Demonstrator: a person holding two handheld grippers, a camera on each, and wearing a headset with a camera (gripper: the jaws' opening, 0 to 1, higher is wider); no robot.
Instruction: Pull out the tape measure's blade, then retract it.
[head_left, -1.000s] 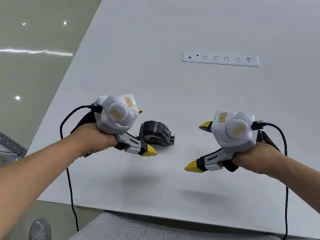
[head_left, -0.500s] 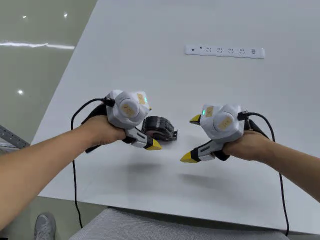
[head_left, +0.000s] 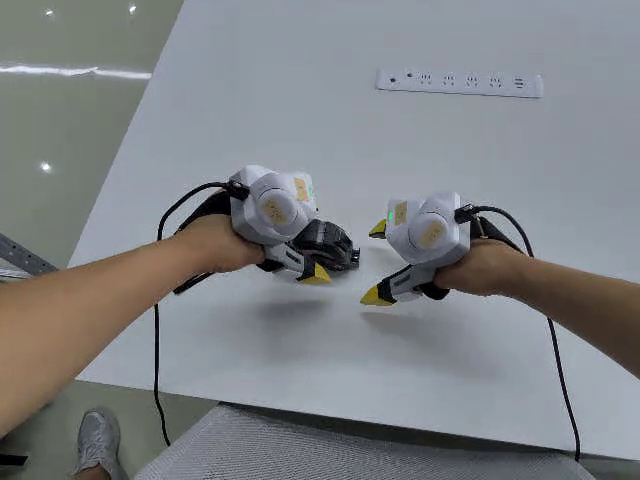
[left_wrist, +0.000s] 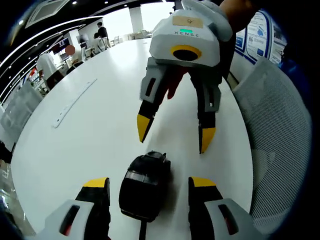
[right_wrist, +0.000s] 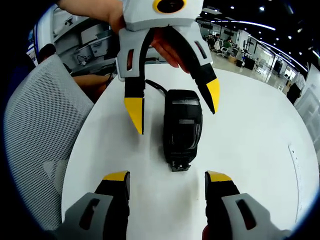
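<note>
A black tape measure (head_left: 328, 244) lies on the white table (head_left: 300, 130), its blade drawn in. My left gripper (head_left: 325, 250) is open, one jaw on each side of the tape measure (left_wrist: 145, 186), with gaps showing between the yellow tips and the case. My right gripper (head_left: 377, 263) is open too and faces the left one from a short way off. In the right gripper view the tape measure (right_wrist: 182, 127) lies just beyond my right gripper (right_wrist: 168, 176), its blade hook end pointing at it. In the left gripper view my left gripper (left_wrist: 148, 182) straddles the case.
A white power strip (head_left: 459, 83) lies at the far side of the table. The table's near edge runs close below the hands, with a grey mesh chair (head_left: 300, 450) under it. Black cables trail from both grippers. The floor drops away at the left.
The left gripper has moved right so that its jaws now straddle the tape measure. The right gripper has moved left, closer to it. Both stay open.
</note>
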